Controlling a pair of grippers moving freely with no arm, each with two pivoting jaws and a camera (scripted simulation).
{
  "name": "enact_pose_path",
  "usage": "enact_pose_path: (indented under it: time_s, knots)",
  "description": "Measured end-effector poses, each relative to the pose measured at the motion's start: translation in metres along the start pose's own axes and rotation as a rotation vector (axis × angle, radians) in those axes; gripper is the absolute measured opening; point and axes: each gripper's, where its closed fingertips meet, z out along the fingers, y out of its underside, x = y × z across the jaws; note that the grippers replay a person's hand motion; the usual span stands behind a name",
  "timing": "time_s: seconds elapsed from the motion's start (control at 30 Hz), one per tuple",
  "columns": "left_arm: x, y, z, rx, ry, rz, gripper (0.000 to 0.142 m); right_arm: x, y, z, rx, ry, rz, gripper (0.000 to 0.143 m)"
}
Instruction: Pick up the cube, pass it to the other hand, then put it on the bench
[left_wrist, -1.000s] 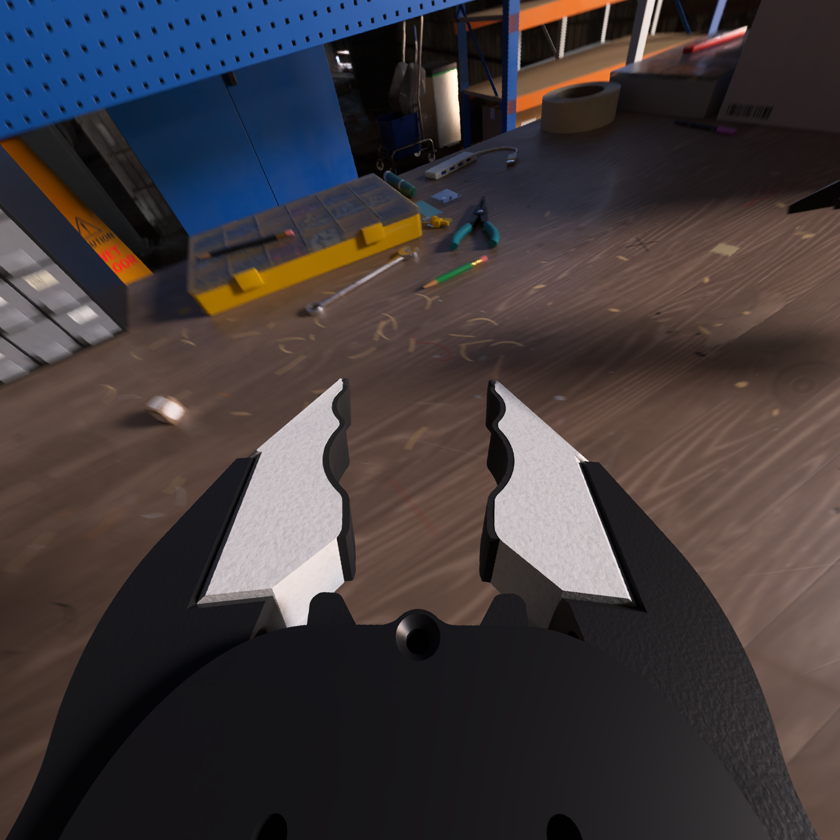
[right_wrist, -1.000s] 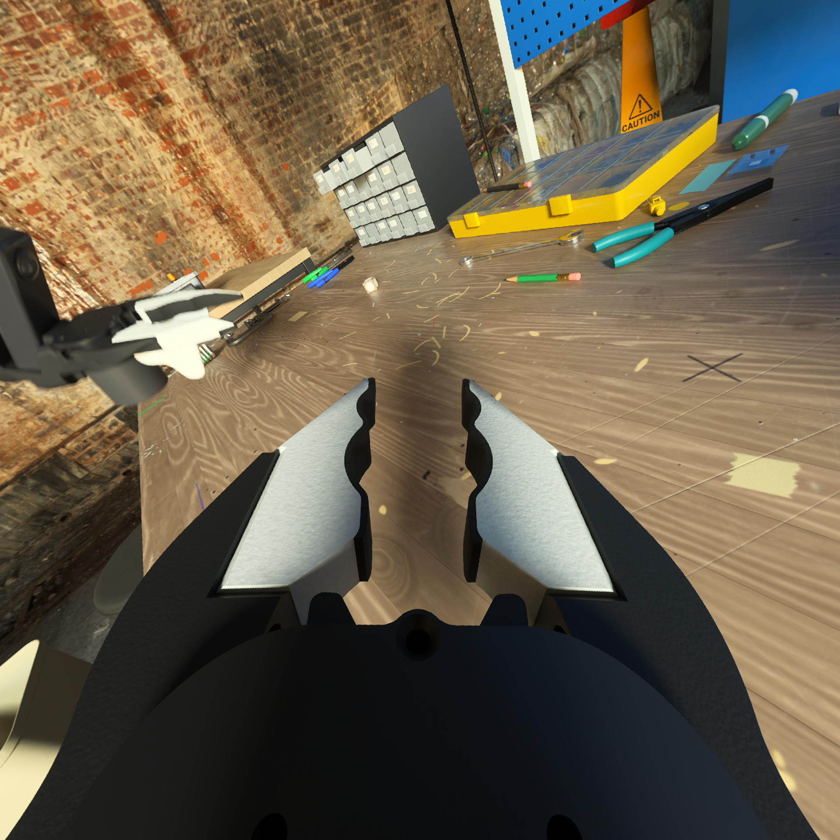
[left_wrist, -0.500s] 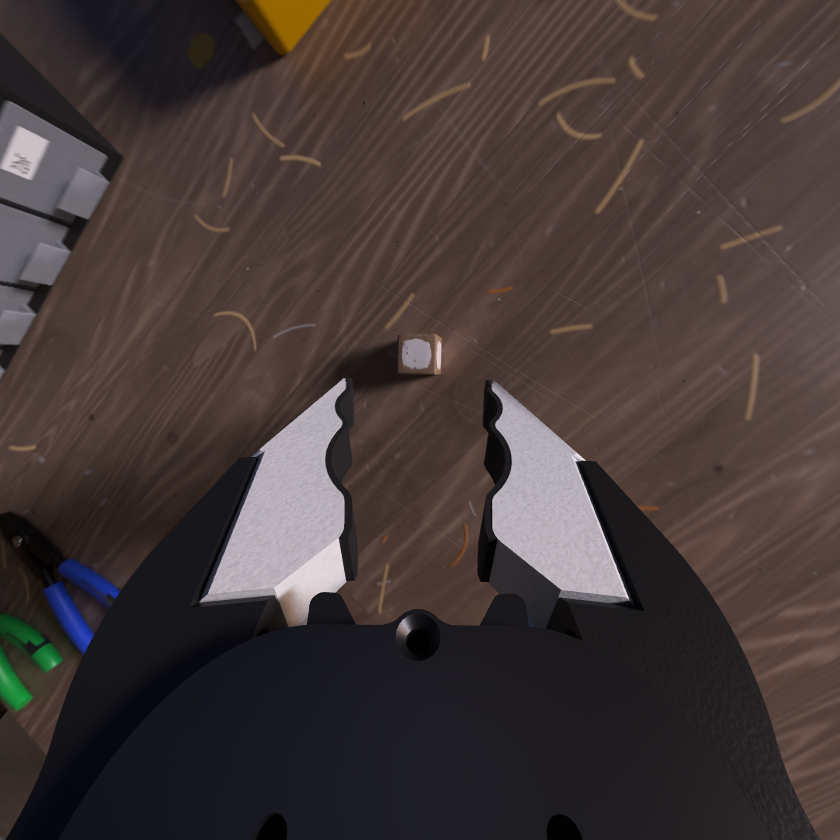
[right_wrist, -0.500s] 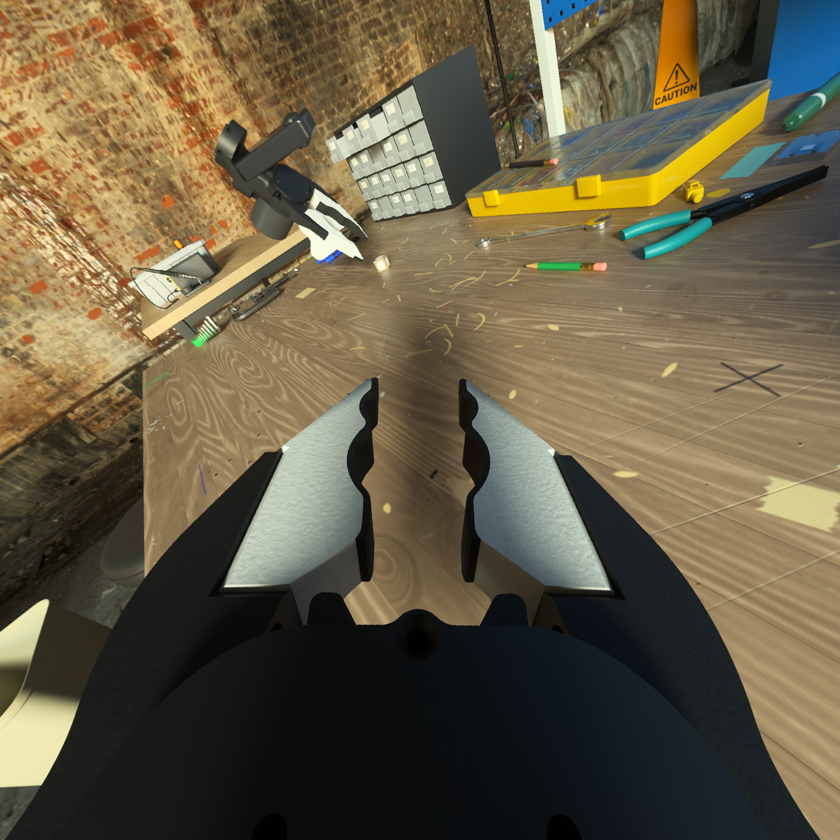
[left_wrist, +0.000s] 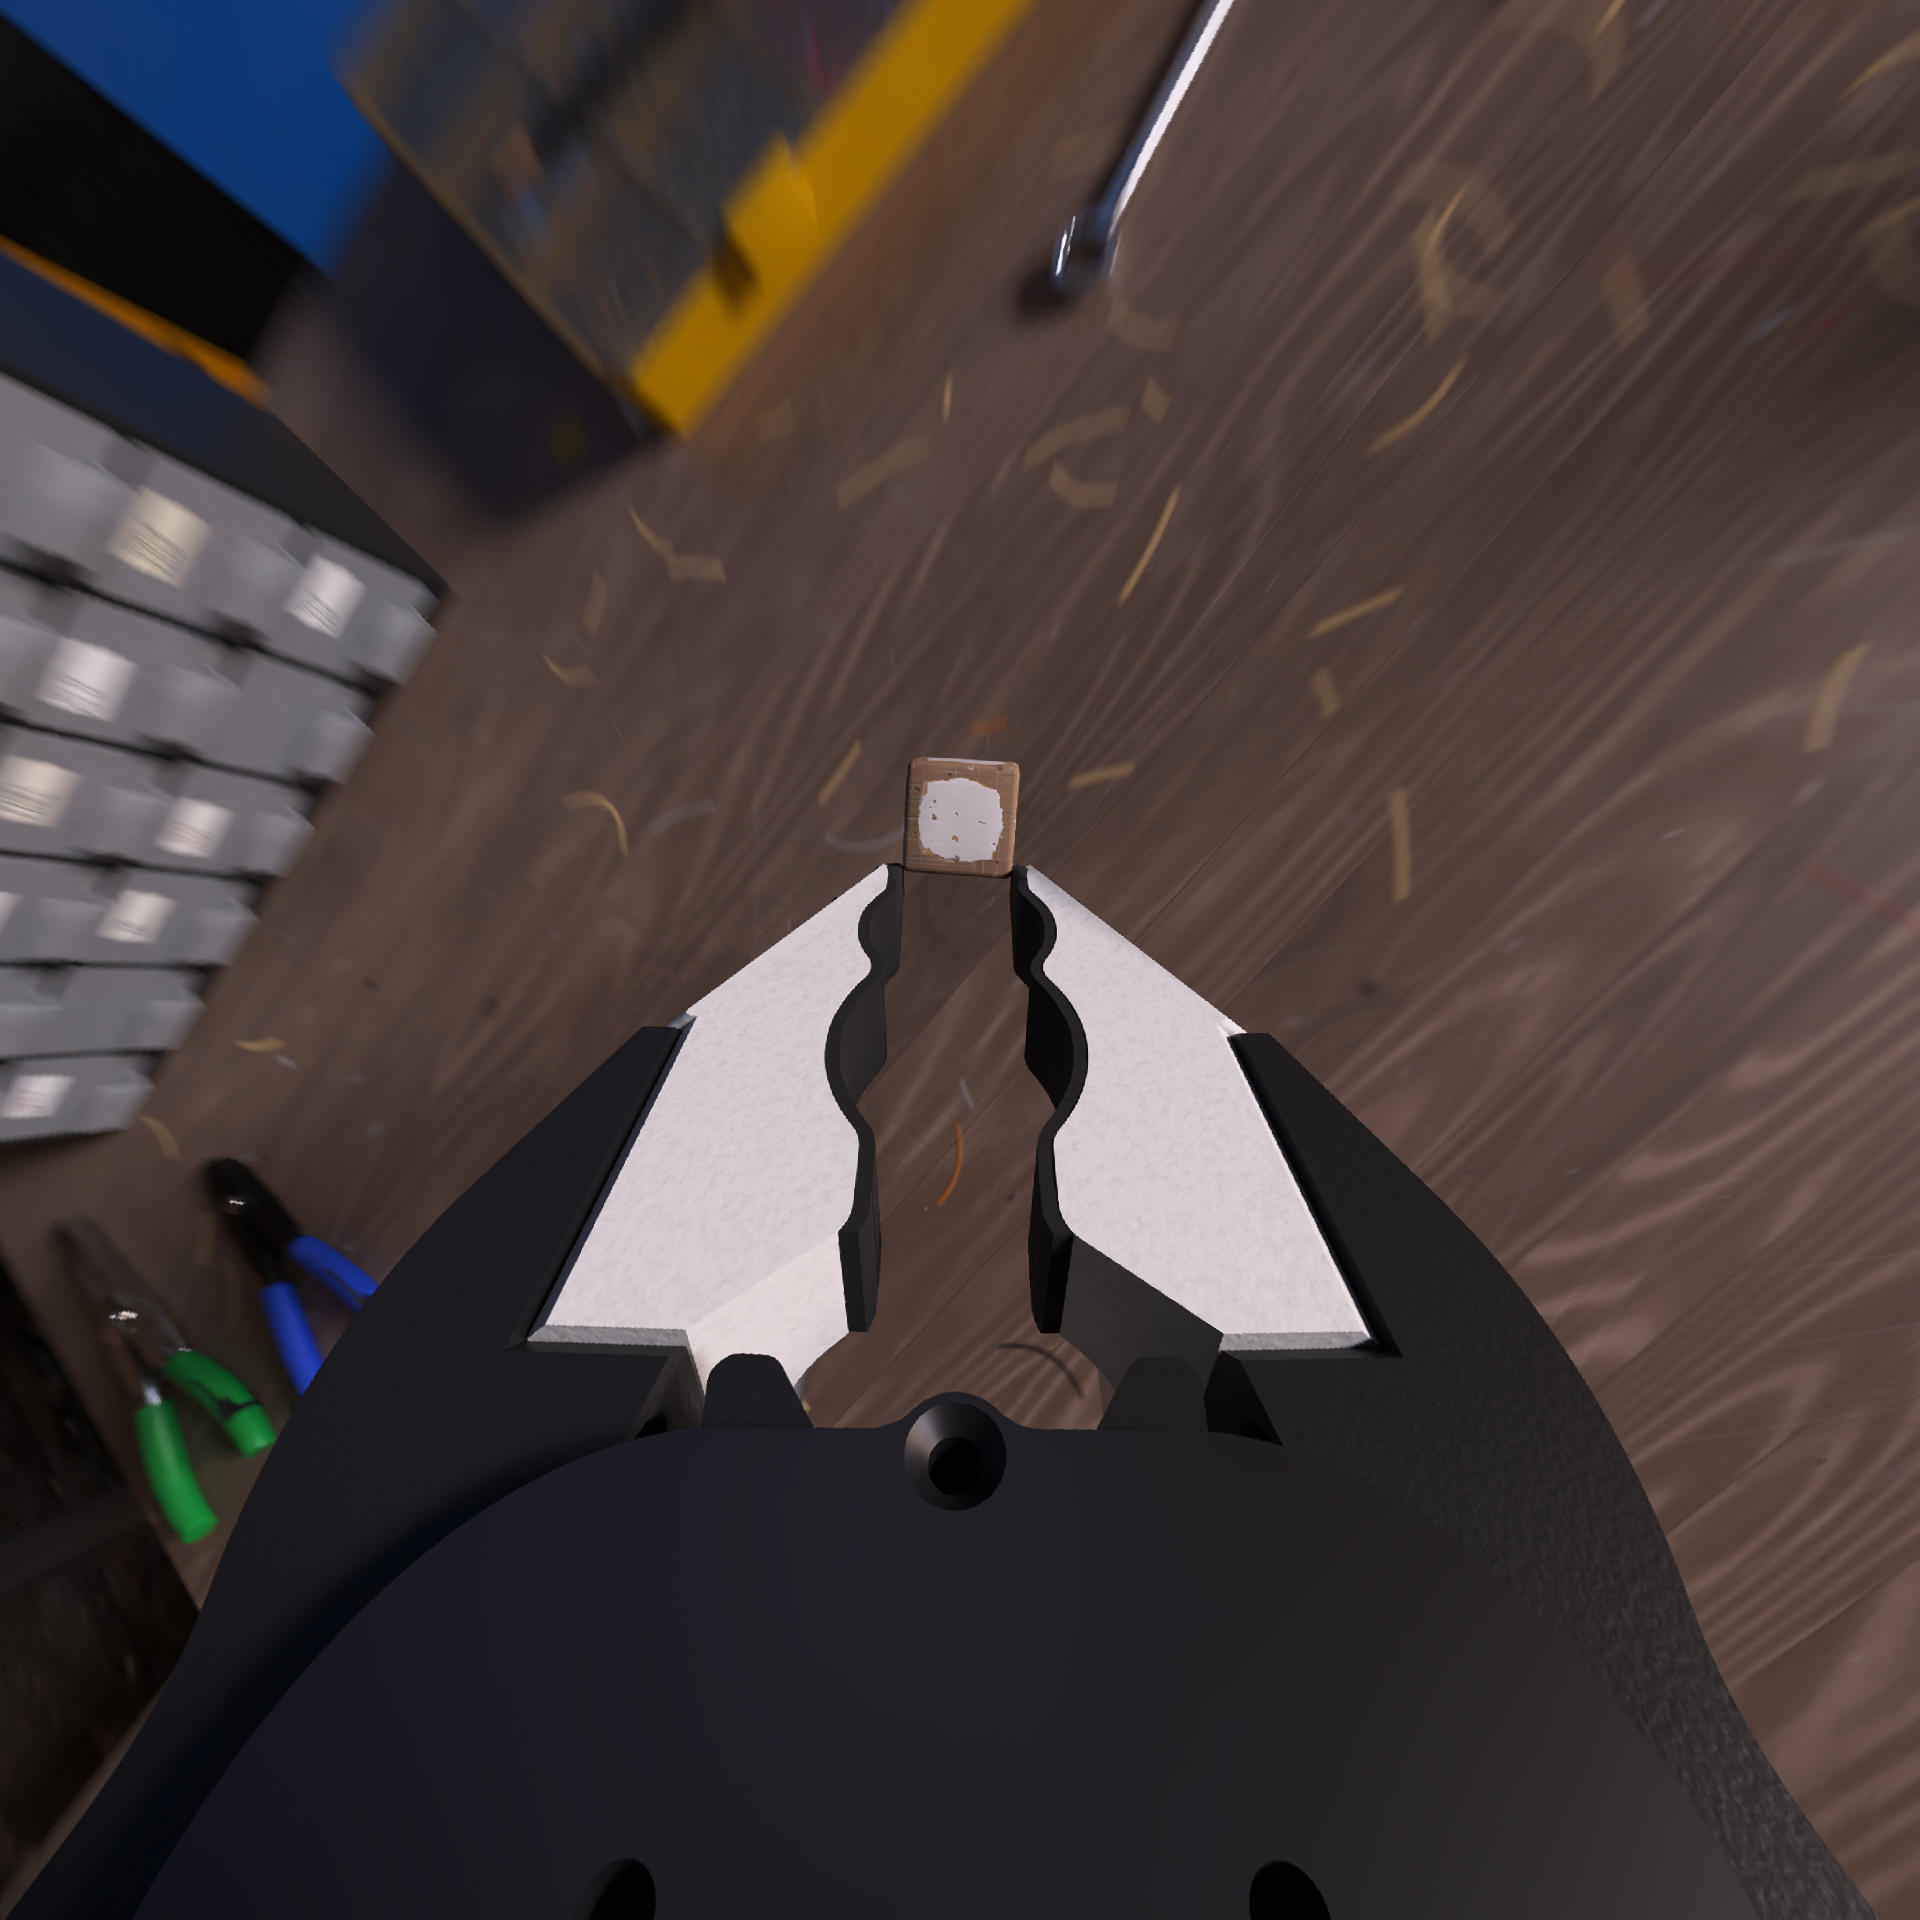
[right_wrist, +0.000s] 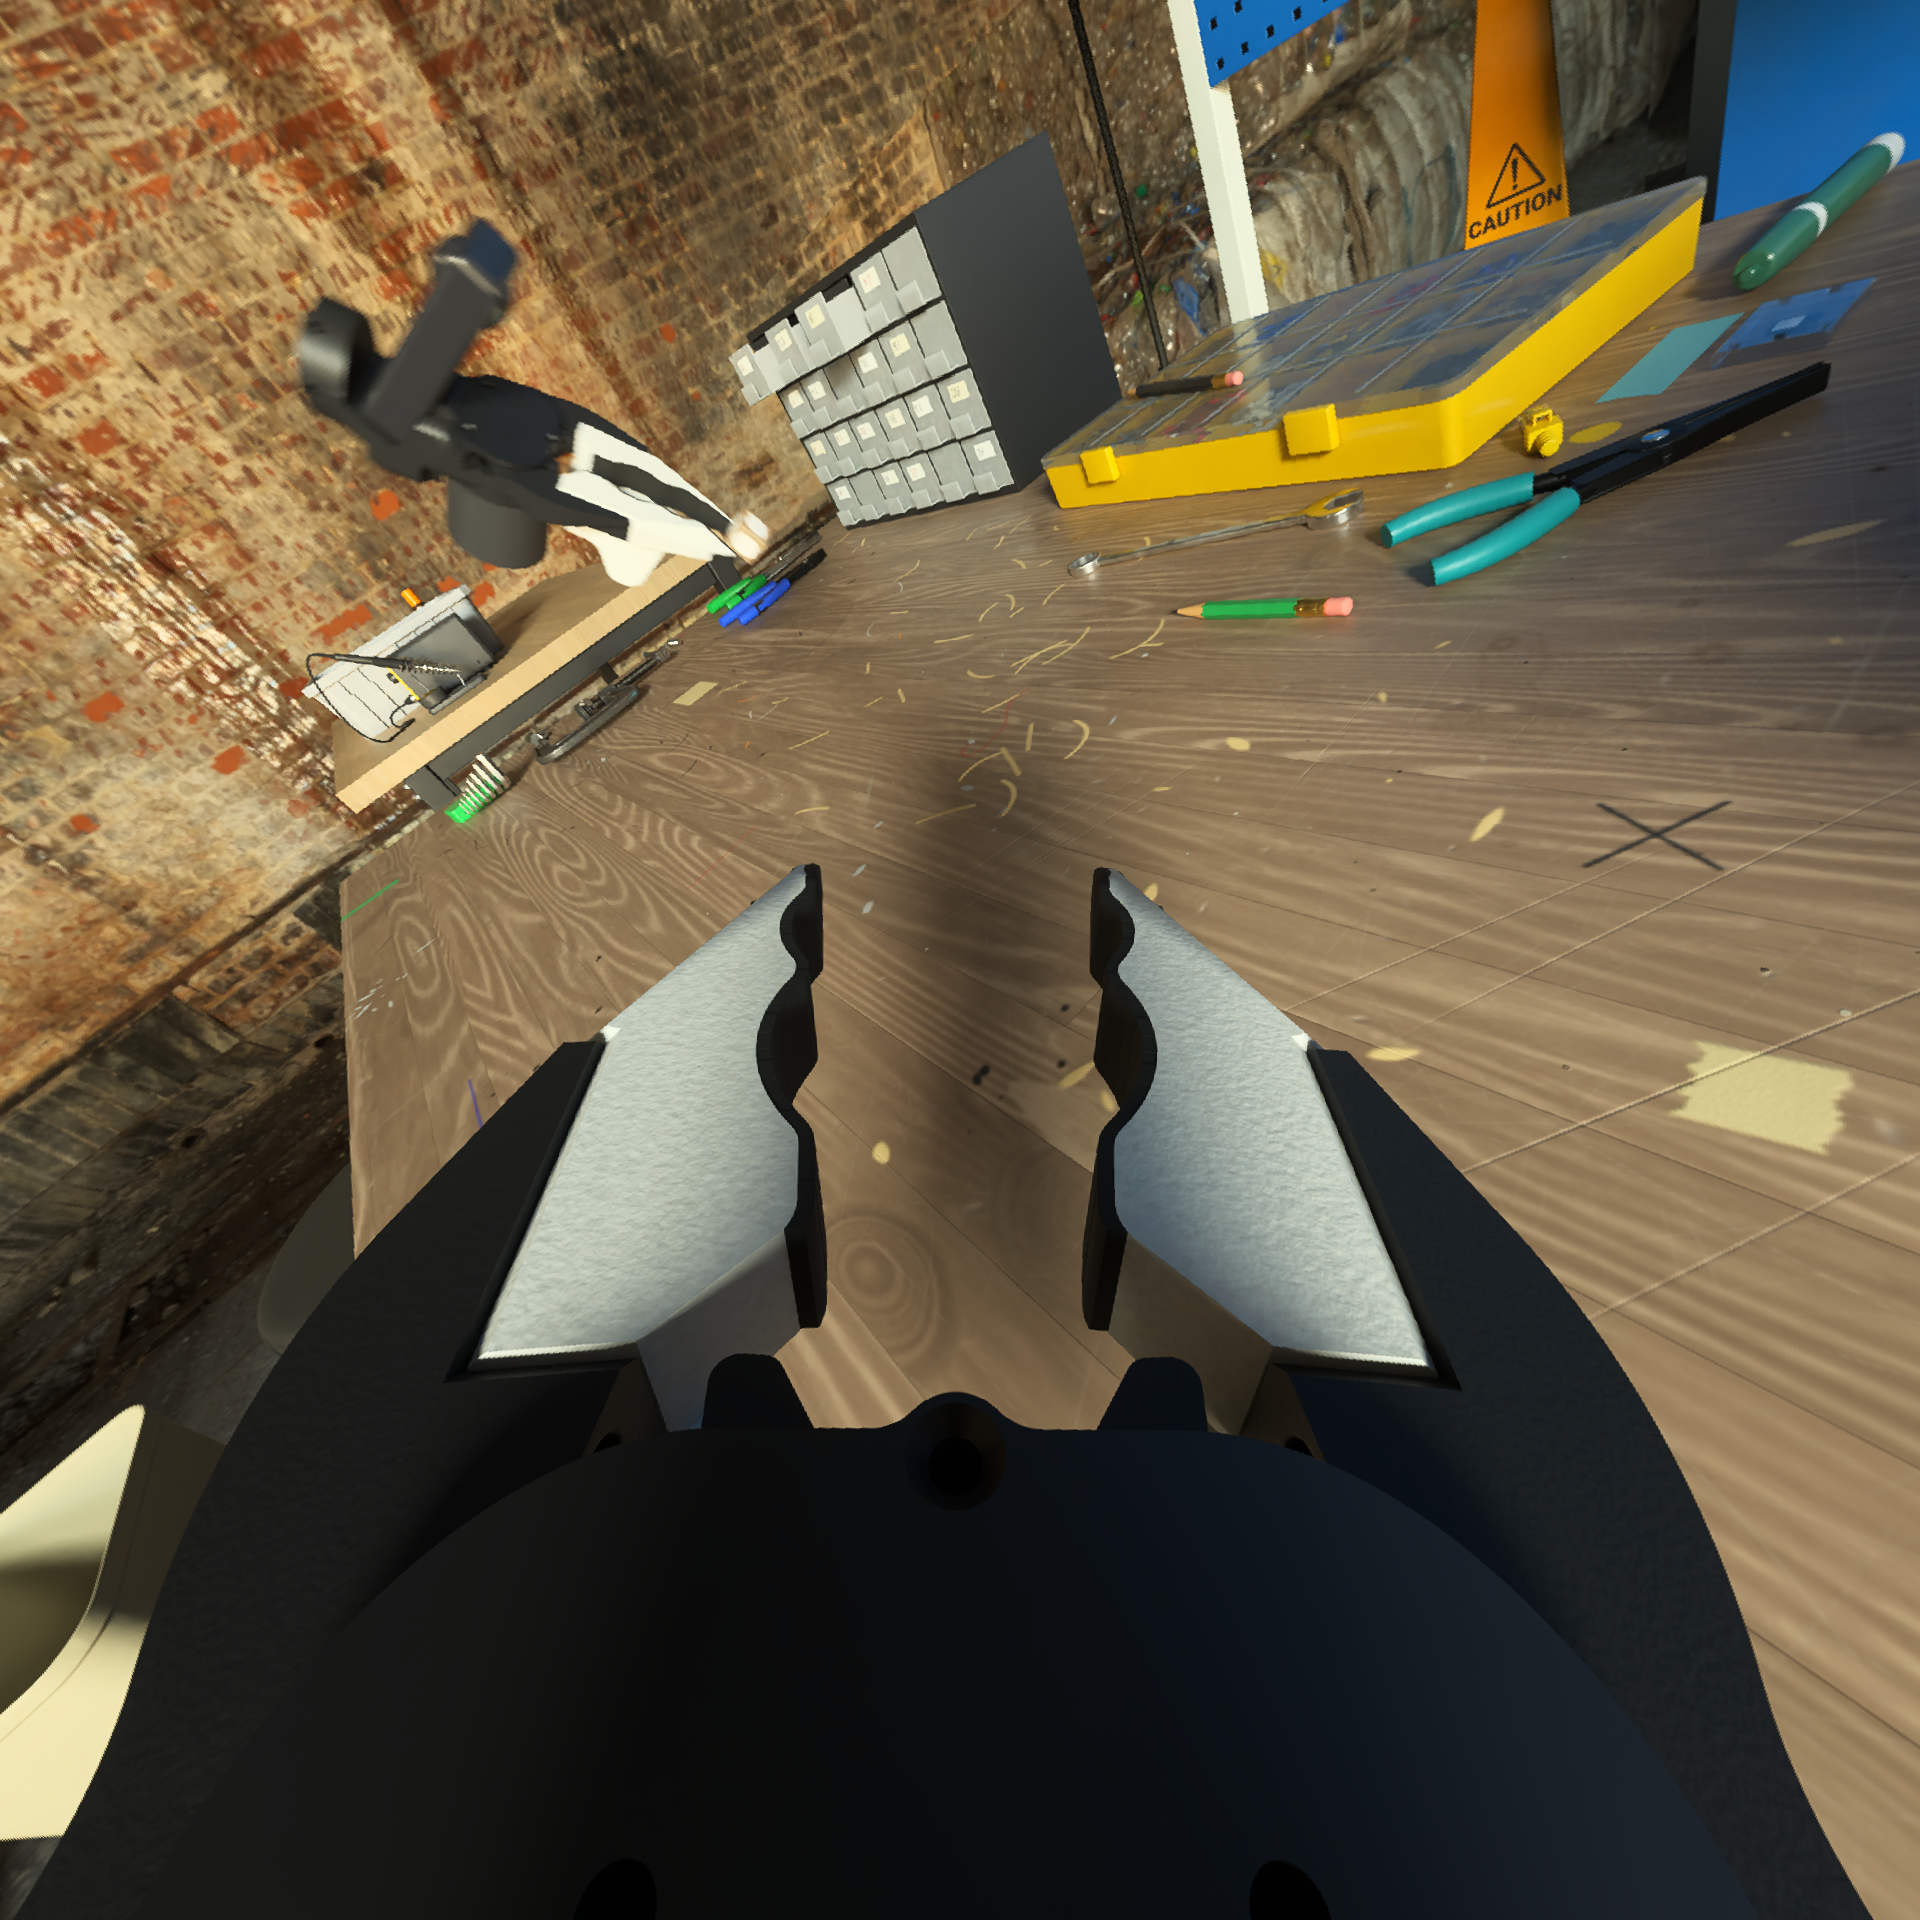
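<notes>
The cube (left_wrist: 961, 816) is small and tan with a worn white patch on its face. My left gripper (left_wrist: 958, 875) is shut on it, pinching it at the very fingertips. The right wrist view shows the left gripper (right_wrist: 717, 525) far off at the upper left, tilted down and raised above the table, with the cube (right_wrist: 752, 533) at its tips. It is over the near end of a low light-wood bench (right_wrist: 582, 665). My right gripper (right_wrist: 956, 883) is open and empty, low over the wooden table (right_wrist: 1351, 935).
A grey drawer cabinet (right_wrist: 904, 384) and a yellow organiser case (right_wrist: 1382, 416) stand at the back. A wrench (right_wrist: 1216, 535), a green pencil (right_wrist: 1262, 609), teal pliers (right_wrist: 1507, 520) and blue and green pens (right_wrist: 753, 603) lie on the table. A brick wall (right_wrist: 208, 312) is on the left.
My left gripper has closed its jaws onto the cube and lifted it off the table. My right gripper's jaws have opened wider and it has shifted slightly.
</notes>
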Motion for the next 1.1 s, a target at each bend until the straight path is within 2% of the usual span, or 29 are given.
enact_pose_path:
  time_s: [0.13,0.2,0.33,0.5,0.6,0.7,0.77,0.83,0.93,1.0,1.1]
  knots:
    - [0.046,-0.041,-0.069,0.318,-0.161,0.065,0.020,-0.003,0.001,0.001,-0.007,-0.007,-0.006,0.052]
    - [0.079,-0.049,-0.091,0.424,-0.220,0.075,0.020,-0.005,0.001,0.003,-0.012,-0.008,-0.016,0.052]
    - [0.146,-0.040,-0.095,0.504,-0.309,0.097,0.020,-0.005,0.001,0.003,-0.011,0.004,-0.036,0.052]
    - [0.190,-0.034,-0.082,0.568,-0.367,0.043,0.020,0.001,0.001,0.005,-0.013,0.015,-0.030,0.052]
    - [0.204,-0.043,-0.076,0.598,-0.322,0.050,0.020,-0.002,-0.009,0.018,-0.022,-0.033,-0.002,0.053]
    - [0.220,-0.073,-0.078,0.695,-0.194,0.074,0.020,-0.023,-0.021,0.039,-0.076,-0.181,0.070,0.058]
    - [0.238,-0.104,-0.087,0.834,-0.050,0.133,0.020,-0.049,-0.029,0.054,-0.124,-0.384,0.229,0.060]
    - [0.256,-0.134,-0.094,0.955,0.092,0.195,0.020,-0.079,-0.044,0.065,-0.157,-0.664,0.493,0.063]
    - [0.275,-0.169,-0.094,1.054,0.237,0.240,0.020,-0.110,-0.056,0.077,-0.197,-0.968,0.784,0.064]
    - [0.284,-0.181,-0.087,1.059,0.293,0.253,0.020,-0.120,-0.051,0.087,-0.219,-1.015,0.831,0.064]
    - [0.299,-0.187,-0.075,1.059,0.329,0.294,0.020,-0.122,-0.042,0.094,-0.233,-1.012,0.847,0.057]
